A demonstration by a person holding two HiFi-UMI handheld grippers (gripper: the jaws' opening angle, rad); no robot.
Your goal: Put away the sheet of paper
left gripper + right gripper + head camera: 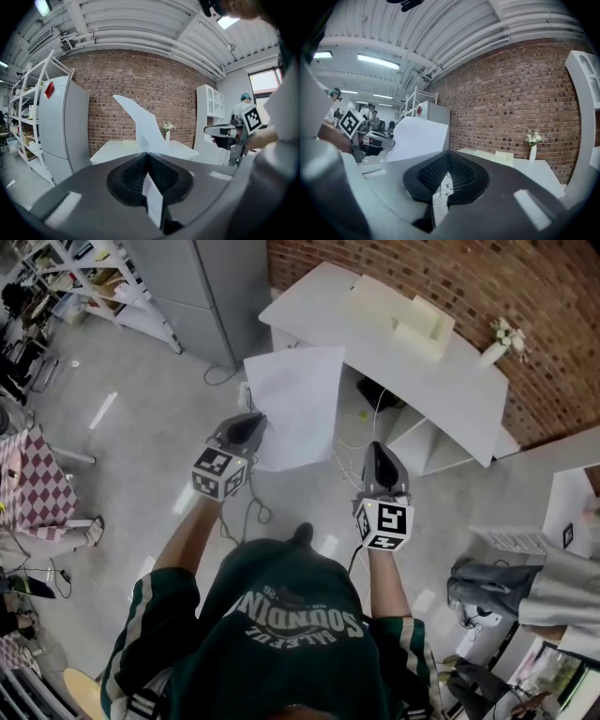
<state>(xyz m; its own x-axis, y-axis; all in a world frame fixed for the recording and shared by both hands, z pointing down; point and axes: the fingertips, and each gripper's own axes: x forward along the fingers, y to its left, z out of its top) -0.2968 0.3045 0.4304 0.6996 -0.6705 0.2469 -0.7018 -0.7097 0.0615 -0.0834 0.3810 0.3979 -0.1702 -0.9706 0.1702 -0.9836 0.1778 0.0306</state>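
A white sheet of paper [295,404] hangs in the air in front of me, above the floor and just short of the white table [469,390]. My left gripper [253,427] is shut on its lower left edge. In the left gripper view the sheet [140,124] rises from between the closed jaws [147,154], and a strip of it shows below the pads. My right gripper [378,457] is level beside it, apart from the sheet, shut with nothing in it [449,152]. The paper [417,138] and the left gripper [375,138] show at the left of the right gripper view.
On the table lie a cream box [412,320] and a small vase of flowers [502,338], against a brick wall [450,268]. A grey cabinet [202,287] and a shelving rack [94,277] stand to the left. Cables [361,413] lie under the table. A person [525,587] sits at the right.
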